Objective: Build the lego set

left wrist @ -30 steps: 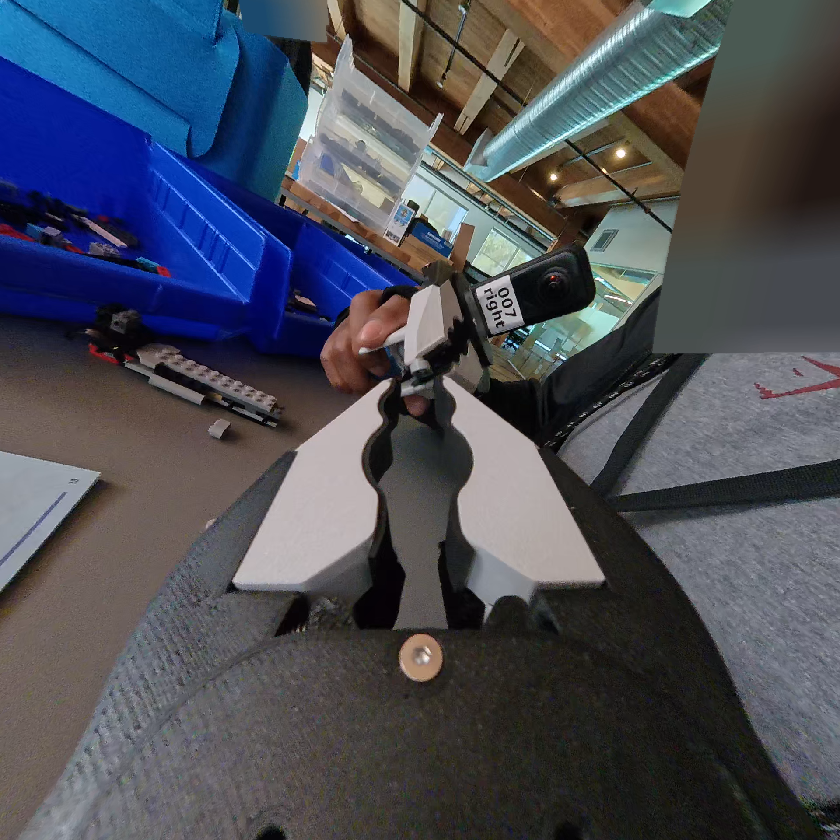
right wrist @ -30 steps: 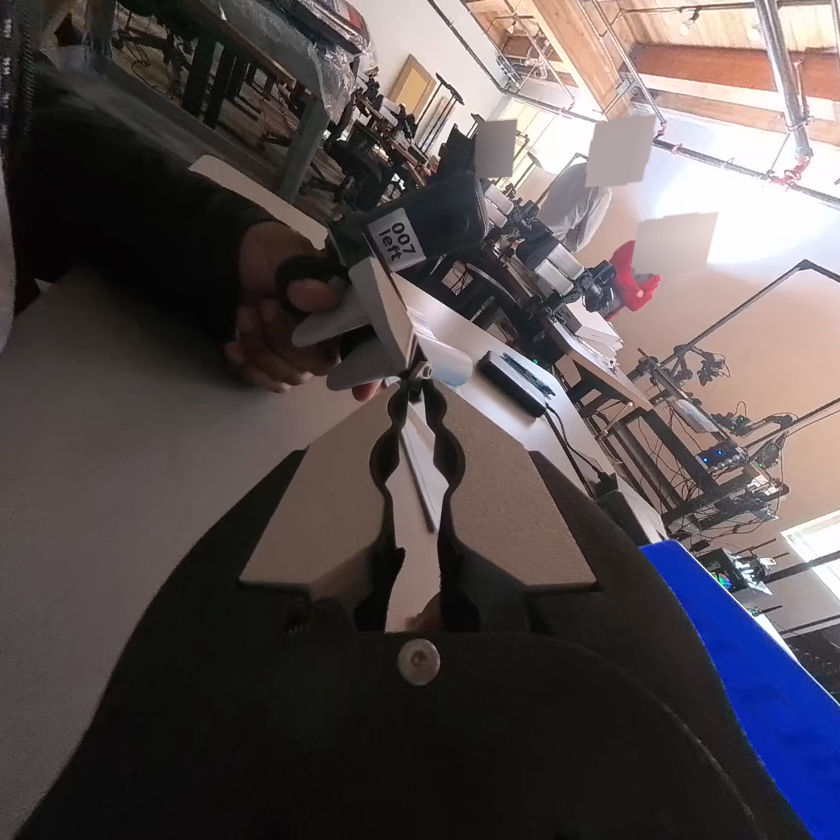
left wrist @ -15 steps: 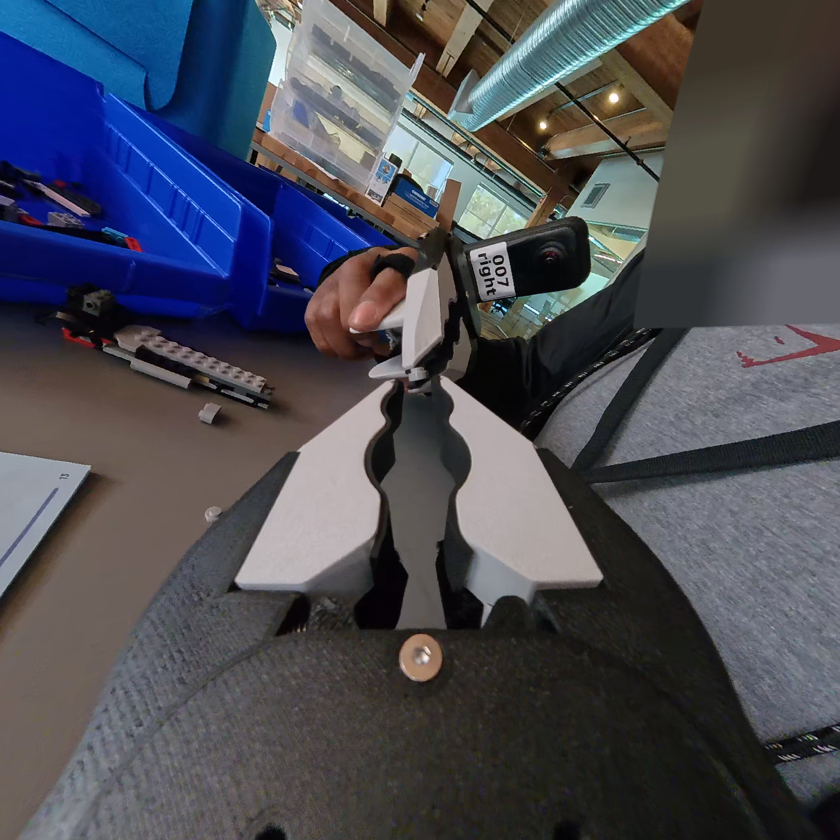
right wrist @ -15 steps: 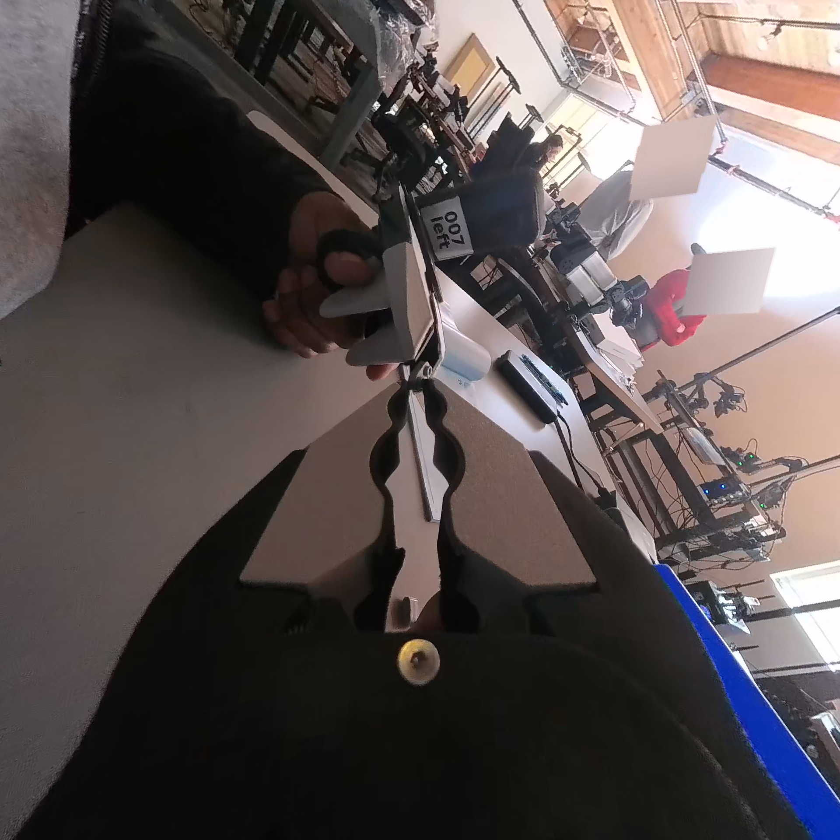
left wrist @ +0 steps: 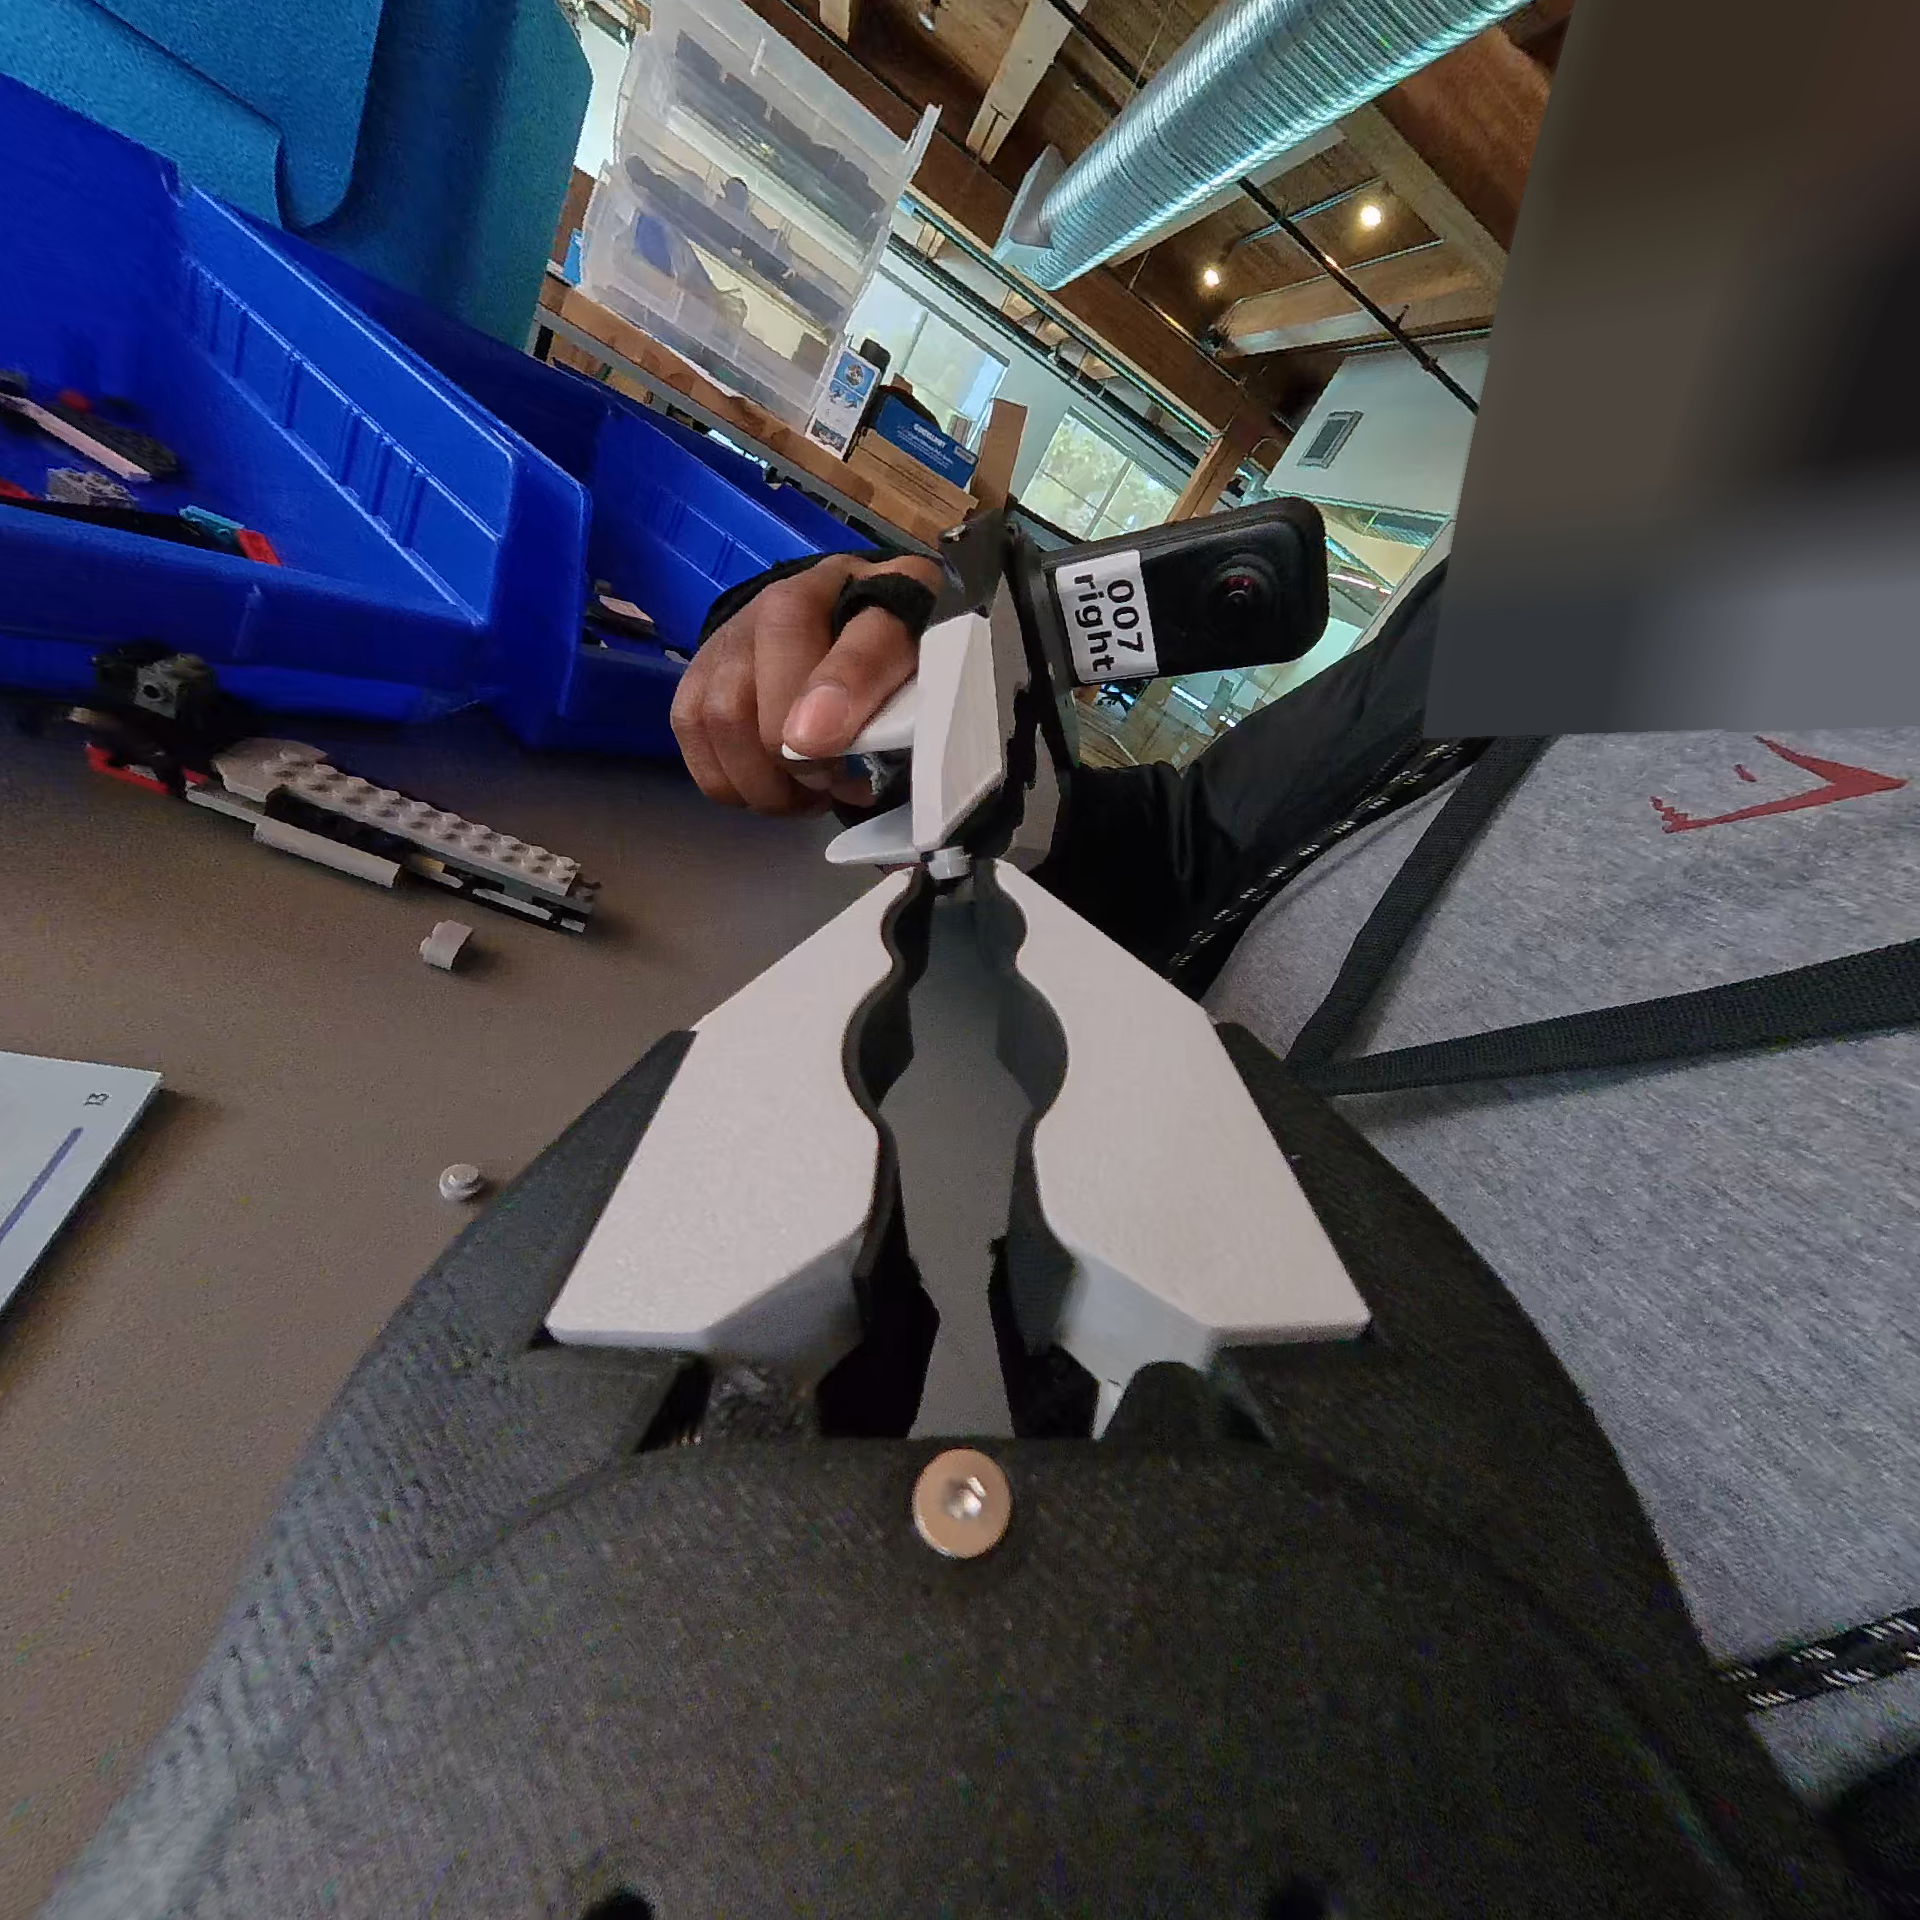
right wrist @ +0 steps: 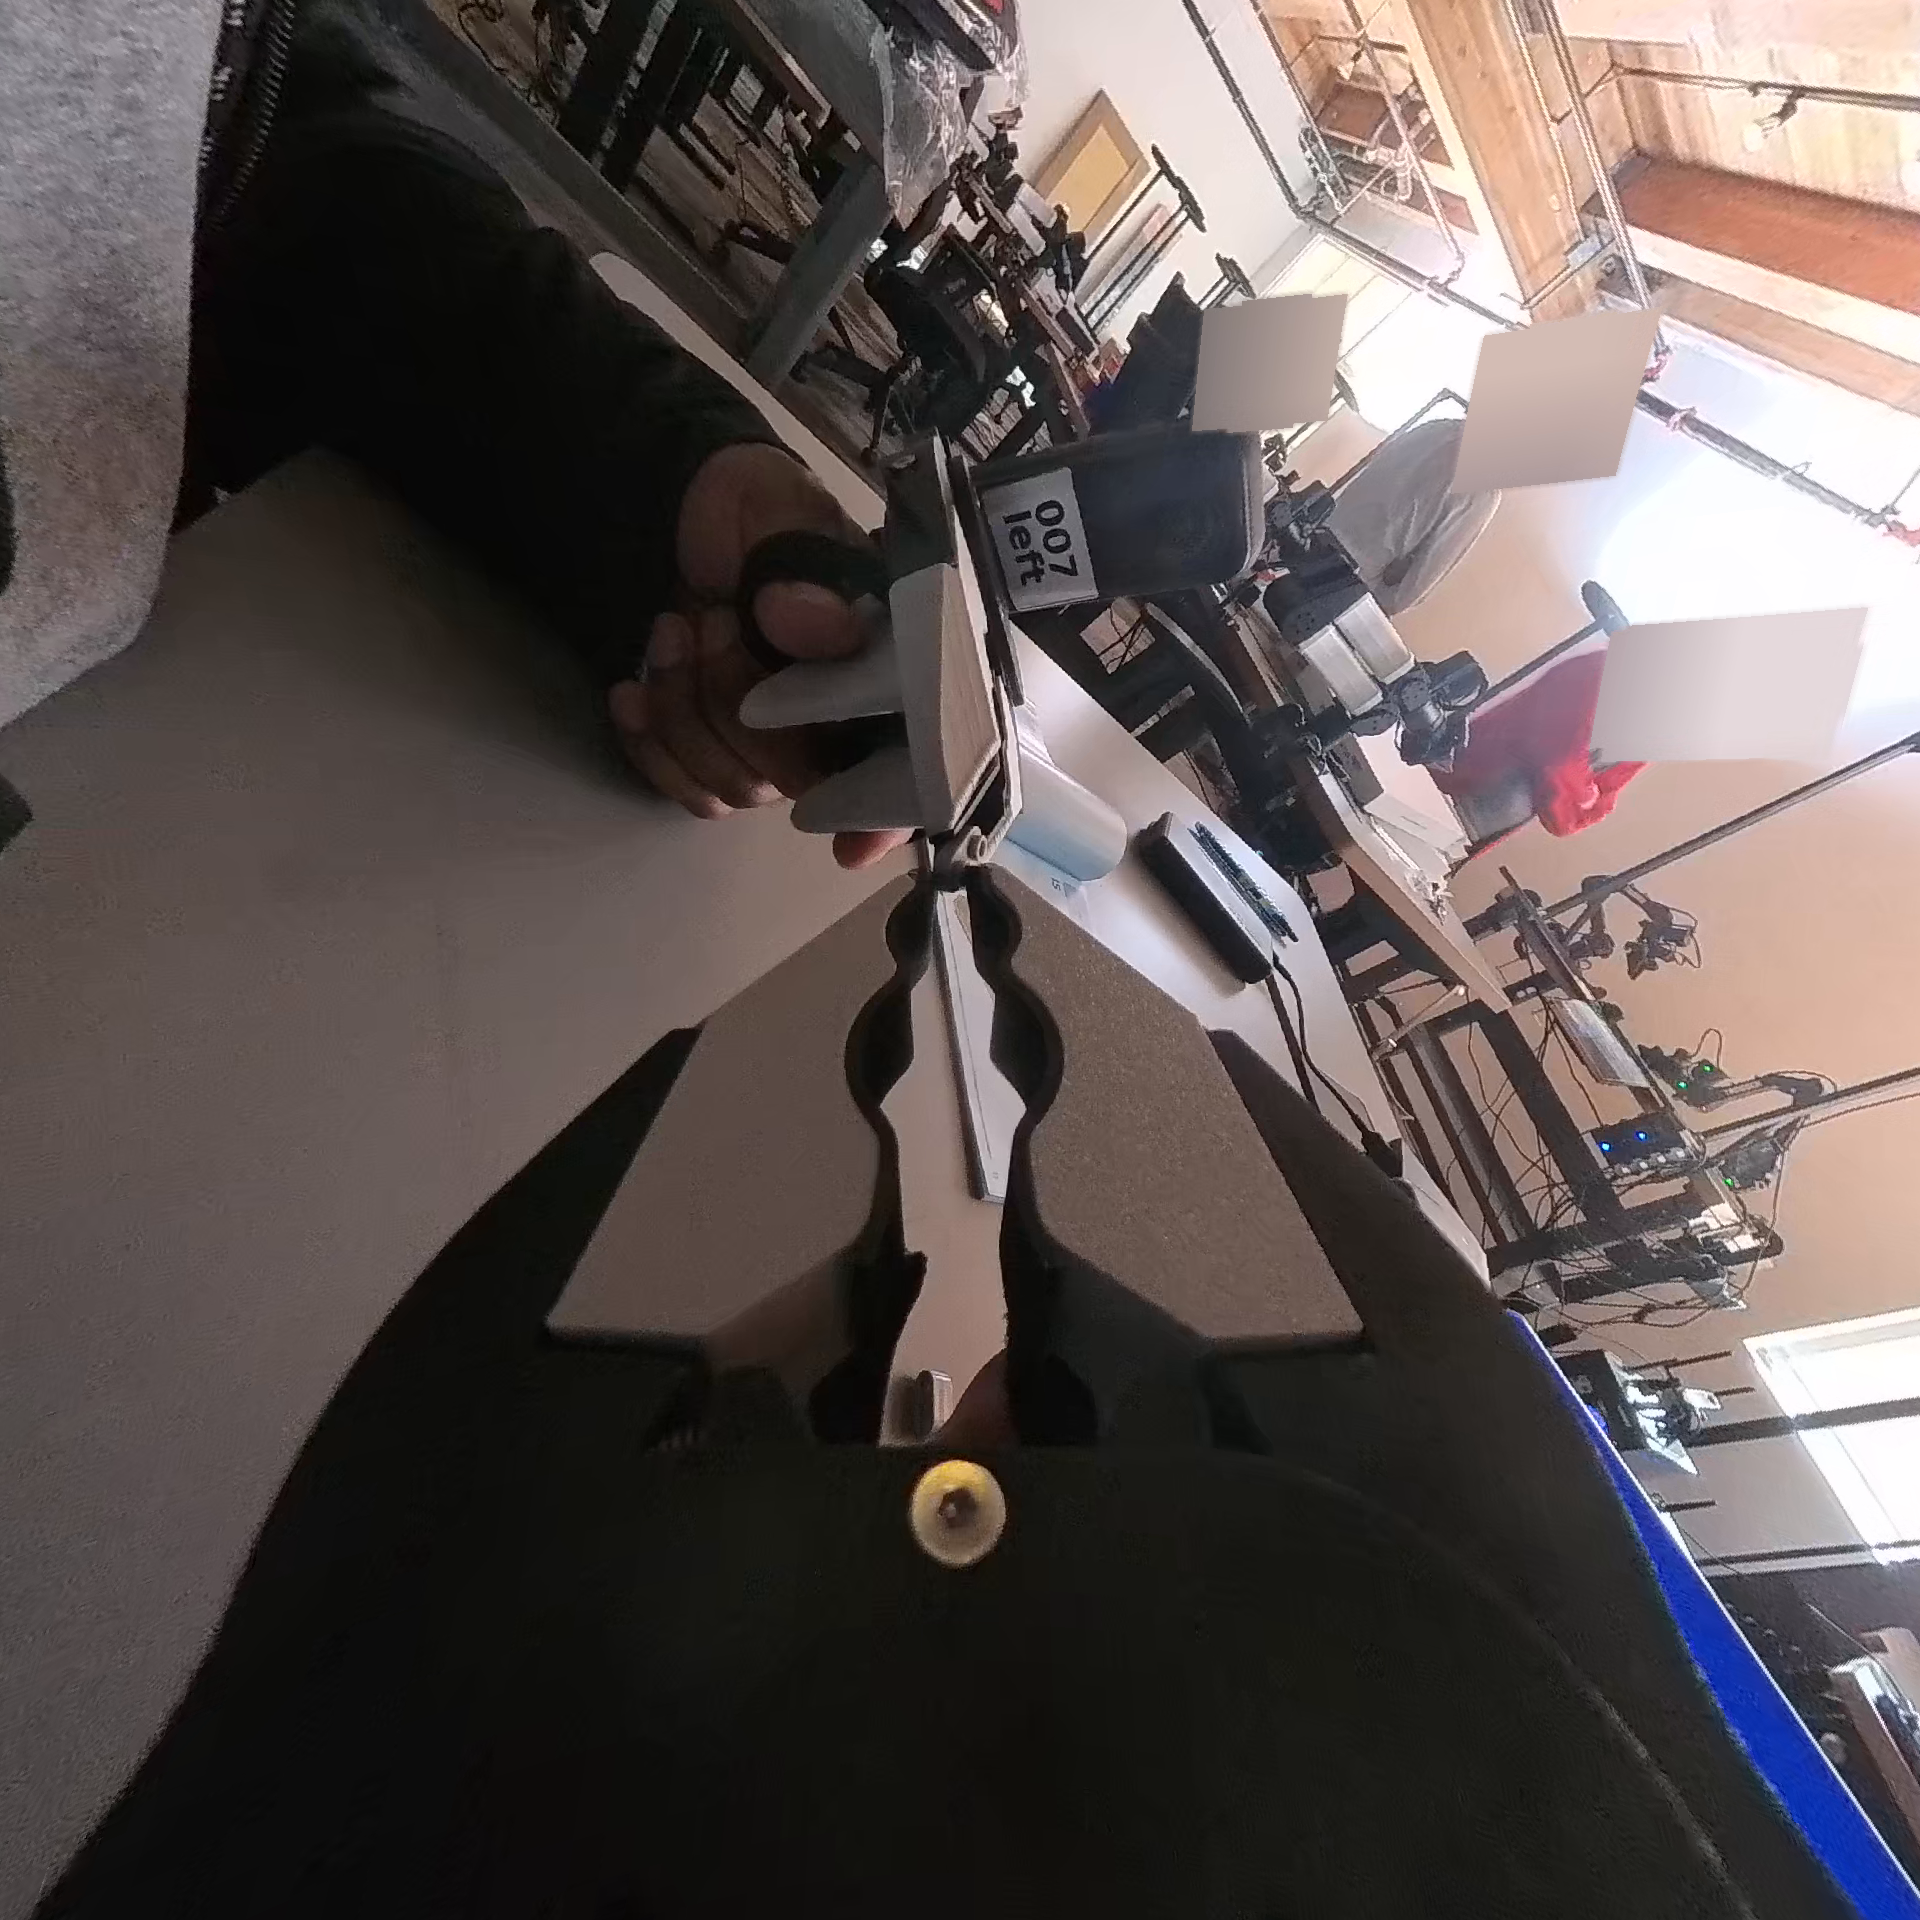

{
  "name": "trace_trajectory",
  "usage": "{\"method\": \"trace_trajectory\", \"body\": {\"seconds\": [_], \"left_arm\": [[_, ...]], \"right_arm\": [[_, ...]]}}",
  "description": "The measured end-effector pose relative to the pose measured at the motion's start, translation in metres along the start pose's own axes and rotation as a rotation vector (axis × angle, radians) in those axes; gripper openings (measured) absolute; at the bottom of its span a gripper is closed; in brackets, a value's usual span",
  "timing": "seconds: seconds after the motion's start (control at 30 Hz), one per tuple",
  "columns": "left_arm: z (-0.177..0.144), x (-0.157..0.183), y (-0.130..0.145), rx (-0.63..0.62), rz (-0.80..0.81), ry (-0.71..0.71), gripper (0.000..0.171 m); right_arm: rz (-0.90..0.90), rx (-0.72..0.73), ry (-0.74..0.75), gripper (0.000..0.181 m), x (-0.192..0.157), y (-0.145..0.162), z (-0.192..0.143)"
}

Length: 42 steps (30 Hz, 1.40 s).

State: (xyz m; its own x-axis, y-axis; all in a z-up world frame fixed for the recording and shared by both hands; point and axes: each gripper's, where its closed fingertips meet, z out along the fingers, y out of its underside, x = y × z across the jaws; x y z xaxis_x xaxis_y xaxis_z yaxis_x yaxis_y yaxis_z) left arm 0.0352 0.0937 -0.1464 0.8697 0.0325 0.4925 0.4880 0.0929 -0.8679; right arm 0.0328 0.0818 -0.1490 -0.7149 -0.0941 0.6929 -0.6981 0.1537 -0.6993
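1. half-built model (left wrist: 343, 821) lies on the table (left wrist: 260, 1039) at 10 o'clock, loose bits nearby.
2. left gripper (left wrist: 951, 883), closed on a small grey piece (left wrist: 948, 860), has risen.
3. right gripper (right wrist: 940, 883), at 12 o'clock, has turned upright and pinches it too: likely joining two small parts.

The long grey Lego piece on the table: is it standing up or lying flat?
Lying flat. The long grey Lego piece rests lengthwise on the table, studs facing up.
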Motion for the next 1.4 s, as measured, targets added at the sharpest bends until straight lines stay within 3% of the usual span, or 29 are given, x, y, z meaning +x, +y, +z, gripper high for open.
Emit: {"method": "trace_trajectory", "body": {"seconds": [0.33, 0.57, 0.73, 1.03, 1.2, 1.4], "left_arm": [[-0.001, 0.000, -0.002, 0.015, 0.003, -0.001, 0.008], [-0.009, -0.003, -0.010, 0.064, 0.074, -0.065, 0.008], [-0.016, -0.010, -0.011, 0.057, 0.142, -0.147, 0.008], [-0.015, -0.008, -0.009, 0.045, 0.162, -0.157, 0.008], [-0.019, -0.007, -0.011, 0.063, 0.176, -0.176, 0.008], [-0.021, -0.008, -0.014, 0.090, 0.190, -0.195, 0.008]], "right_arm": [[0.028, 0.004, 0.011, 0.009, 0.002, 0.000, 0.001], [0.342, -0.010, -0.030, 0.036, 0.007, 0.015, -0.013], [0.486, -0.243, -0.191, 0.033, -0.030, 0.063, -0.027], [0.505, -0.457, -0.374, 0.023, -0.063, 0.091, -0.018], [0.547, -0.471, -0.401, 0.011, -0.065, 0.090, -0.016], [0.568, -0.421, -0.377, 0.009, -0.056, 0.082, -0.013]]}}
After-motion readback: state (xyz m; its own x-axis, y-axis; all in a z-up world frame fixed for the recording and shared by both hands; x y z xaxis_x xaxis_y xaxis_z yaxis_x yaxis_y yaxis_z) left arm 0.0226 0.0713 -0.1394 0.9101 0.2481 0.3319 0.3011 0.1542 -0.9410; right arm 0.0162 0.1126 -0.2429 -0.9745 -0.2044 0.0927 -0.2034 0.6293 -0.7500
